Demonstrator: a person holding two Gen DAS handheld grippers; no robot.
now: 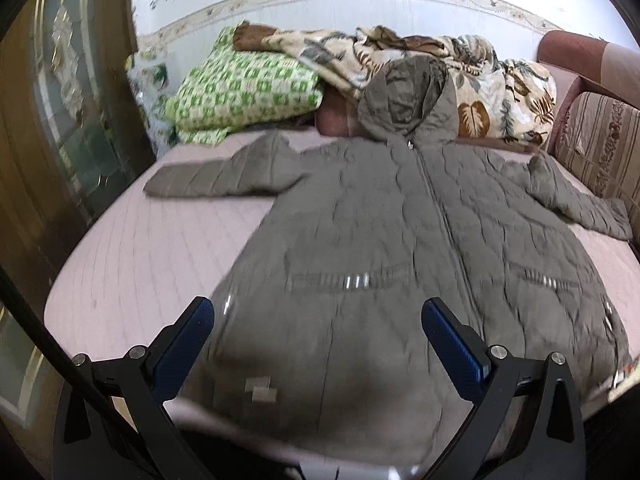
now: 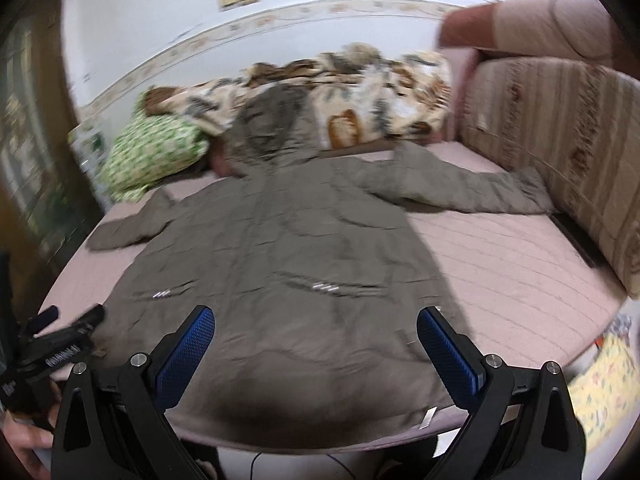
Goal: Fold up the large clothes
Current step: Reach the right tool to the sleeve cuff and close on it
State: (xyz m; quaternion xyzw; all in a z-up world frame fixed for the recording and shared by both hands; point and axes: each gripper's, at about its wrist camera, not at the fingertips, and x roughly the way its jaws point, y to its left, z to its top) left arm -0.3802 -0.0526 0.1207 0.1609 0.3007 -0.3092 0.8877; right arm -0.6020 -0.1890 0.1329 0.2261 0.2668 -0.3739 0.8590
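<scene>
A grey-brown quilted hooded jacket (image 1: pixel 380 220) lies flat, front up, zipped, on a pink bed sheet (image 1: pixel 132 248), sleeves spread to both sides and hood toward the wall. It also shows in the right wrist view (image 2: pixel 280 248). My left gripper (image 1: pixel 318 316) is open and empty, hovering over the jacket's lower hem. My right gripper (image 2: pixel 316 328) is open and empty over the hem's right part. The left gripper also shows at the left edge of the right wrist view (image 2: pixel 68 328).
A green checked pillow (image 1: pixel 244 88) and a leaf-print blanket (image 1: pixel 480 92) lie at the head of the bed. A striped sofa cushion (image 2: pixel 560 152) borders the bed's right side. A wooden door (image 1: pixel 60 120) stands at the left. A yellow patterned cloth (image 2: pixel 600 384) is at the lower right.
</scene>
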